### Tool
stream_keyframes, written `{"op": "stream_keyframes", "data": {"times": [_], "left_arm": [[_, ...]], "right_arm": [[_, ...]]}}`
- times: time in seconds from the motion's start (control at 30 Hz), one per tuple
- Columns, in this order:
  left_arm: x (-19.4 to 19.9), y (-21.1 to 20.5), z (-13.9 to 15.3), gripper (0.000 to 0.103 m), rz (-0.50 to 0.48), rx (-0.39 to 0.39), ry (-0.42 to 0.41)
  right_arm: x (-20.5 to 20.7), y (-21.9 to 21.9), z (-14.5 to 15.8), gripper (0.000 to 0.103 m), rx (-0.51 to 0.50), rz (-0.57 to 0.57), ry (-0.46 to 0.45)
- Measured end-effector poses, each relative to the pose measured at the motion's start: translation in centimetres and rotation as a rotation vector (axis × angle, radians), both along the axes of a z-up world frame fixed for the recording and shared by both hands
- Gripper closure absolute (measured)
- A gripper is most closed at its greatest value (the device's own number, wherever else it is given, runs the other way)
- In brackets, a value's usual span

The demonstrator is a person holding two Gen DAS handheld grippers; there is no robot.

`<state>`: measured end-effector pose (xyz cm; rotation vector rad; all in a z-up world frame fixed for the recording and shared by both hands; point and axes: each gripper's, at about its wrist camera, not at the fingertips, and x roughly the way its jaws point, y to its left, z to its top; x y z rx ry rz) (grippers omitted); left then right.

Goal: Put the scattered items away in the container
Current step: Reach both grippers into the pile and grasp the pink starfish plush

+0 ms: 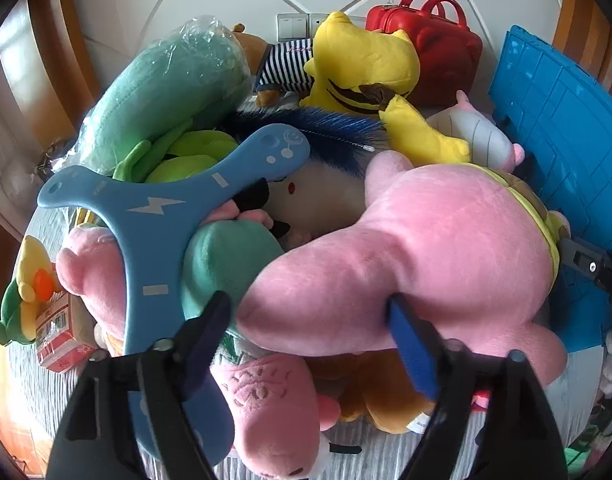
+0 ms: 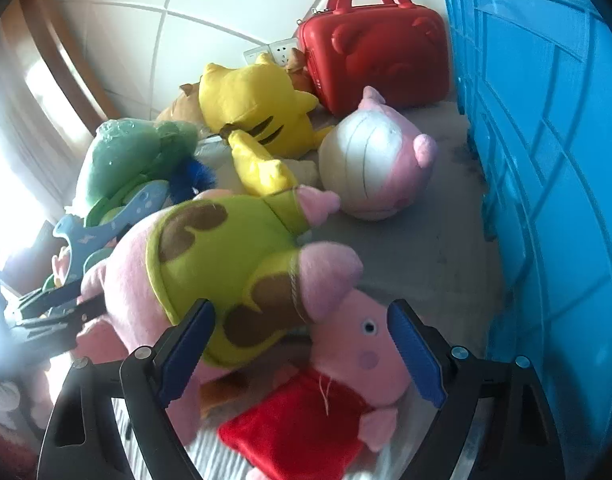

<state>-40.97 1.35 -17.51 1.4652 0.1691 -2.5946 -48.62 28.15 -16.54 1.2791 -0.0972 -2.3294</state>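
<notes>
A: Pink star plush (image 1: 445, 248) on top of the toy heap, just left of the blue crate (image 1: 565, 128). Not yet in the crate. Green shorts with brown patches clear in the right view (image 2: 210, 256).

B: Left gripper (image 1: 309, 320)?

A: Jaws wide, either side of one pink limb. Right pad (image 1: 409, 344) touching the plush underside; left pad (image 1: 210, 328) against a teal plush (image 1: 226, 264), short of the pink. No squeeze showing, so open.

B: Right gripper (image 2: 302, 332)?

A: Also wide. Left pad (image 2: 190, 340) at the shorts' lower edge, touching or just beside, cannot tell which. Right pad (image 2: 413, 352) beside the face of a pig plush (image 2: 357, 352) in a red dress, lying under the star. Star's leg and pig's head both between the jaws. No firm pinch visible.

B: Around it?

A: Blue hanger (image 1: 146, 220) across the heap, left of the star, over another pink toy. Green wrapped plush (image 1: 166, 92) behind that. Yellow plush (image 1: 365, 64) further back, striped, tail forward. Round pink-and-white plush (image 2: 377, 164) on the grey sheet between yellow plush and crate. Red case (image 2: 377, 44) against the wall at the far end, touching the crate's corner or nearly so.

B: Crate?

A: Upright along the right edge in both views. Interior not visible.
</notes>
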Motion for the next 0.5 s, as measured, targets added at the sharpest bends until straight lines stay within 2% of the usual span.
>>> {"op": "stream_keyframes", "data": {"times": [0.13,0.27,0.4,0.5], "left_arm": [[-0.2,0.1,0.0,0.019,-0.014,0.003,0.0],[-0.6,-0.1,-0.2,0.019,-0.02,0.013,-0.001],[-1.1,-0.2,-0.5,0.01,-0.027,0.021,0.003],[-1.6,0.0,-0.4,0.009,-0.042,0.04,0.016]], "right_arm": [[-1.4,0.1,-0.5,0.011,-0.036,-0.011,-0.019],[-2.7,0.4,-1.5,0.0,-0.082,-0.026,-0.057],[-3.8,0.3,-2.8,0.0,-0.152,-0.021,-0.114],[-4.2,-0.5,-3.2,0.001,-0.133,0.001,-0.125]]}}
